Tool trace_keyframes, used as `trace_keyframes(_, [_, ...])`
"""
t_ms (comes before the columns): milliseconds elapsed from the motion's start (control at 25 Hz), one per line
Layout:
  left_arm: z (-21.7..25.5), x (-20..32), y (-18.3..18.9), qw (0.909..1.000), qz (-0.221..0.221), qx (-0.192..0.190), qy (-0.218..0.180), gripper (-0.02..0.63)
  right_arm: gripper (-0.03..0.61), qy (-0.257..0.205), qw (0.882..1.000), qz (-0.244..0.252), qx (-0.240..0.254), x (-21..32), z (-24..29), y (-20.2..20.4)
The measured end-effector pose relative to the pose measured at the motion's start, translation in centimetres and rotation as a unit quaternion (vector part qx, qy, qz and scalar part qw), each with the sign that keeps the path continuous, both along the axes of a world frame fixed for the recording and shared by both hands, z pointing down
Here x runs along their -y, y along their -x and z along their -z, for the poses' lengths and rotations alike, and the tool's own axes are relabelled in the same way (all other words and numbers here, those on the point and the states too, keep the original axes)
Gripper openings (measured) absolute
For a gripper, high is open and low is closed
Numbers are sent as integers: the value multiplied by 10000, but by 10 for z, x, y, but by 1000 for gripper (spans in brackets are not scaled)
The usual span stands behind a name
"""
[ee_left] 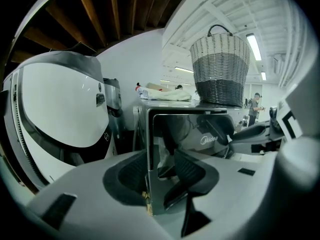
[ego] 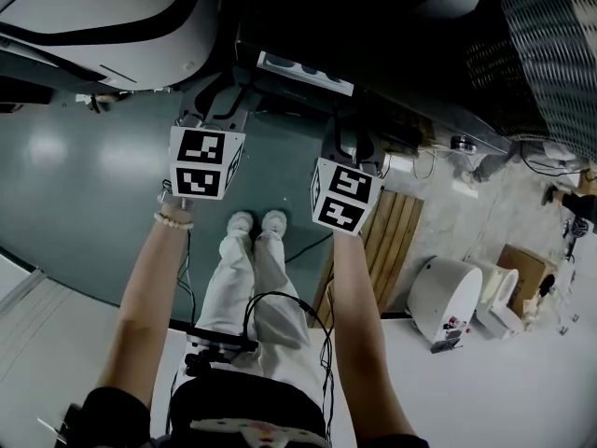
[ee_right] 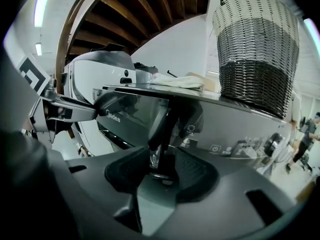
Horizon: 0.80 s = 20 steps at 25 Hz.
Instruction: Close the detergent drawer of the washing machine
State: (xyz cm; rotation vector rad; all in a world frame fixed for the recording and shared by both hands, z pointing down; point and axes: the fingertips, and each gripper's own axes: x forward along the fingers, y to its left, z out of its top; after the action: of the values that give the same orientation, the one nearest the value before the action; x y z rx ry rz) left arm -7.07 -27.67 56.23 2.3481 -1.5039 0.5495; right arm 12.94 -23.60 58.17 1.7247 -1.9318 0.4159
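Observation:
The washing machine's detergent drawer (ego: 303, 71) shows from above as a light strip sticking out of the dark front. Its glossy front panel (ee_left: 215, 134) carries the brand logo. My left gripper (ego: 227, 91) is at the drawer's left end; its jaws (ee_left: 161, 171) stand apart, open, with the panel's left edge between them. My right gripper (ego: 359, 133) is at the right end. There the panel's thin edge (ee_right: 161, 134) stands between the spread jaws (ee_right: 161, 166), and the pads do not press on it. The control panel (ee_right: 230, 139) runs on to the right.
A grey and white wicker basket (ee_left: 220, 69) and a white cloth (ee_left: 165, 93) lie on top of the washer. A big white rounded machine (ee_left: 60, 104) stands close on the left. On the floor at right are a wooden pallet (ego: 387, 241), white appliances (ego: 448, 297) and a cardboard box (ego: 522, 269).

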Motion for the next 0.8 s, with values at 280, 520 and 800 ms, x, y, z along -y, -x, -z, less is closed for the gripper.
trace_keyframes(280, [-2, 18, -2, 9999, 100, 5, -38, 166, 161, 40, 9996, -211, 178, 18, -2, -4])
trace_keyframes(520, [0, 23, -5, 9999, 89, 26, -68, 164, 156, 32, 9992, -355, 187, 22, 0, -5])
trace_keyframes(800, [-2, 23, -4, 9999, 74, -107, 13, 163, 155, 87, 9989, -396, 232, 22, 0, -6])
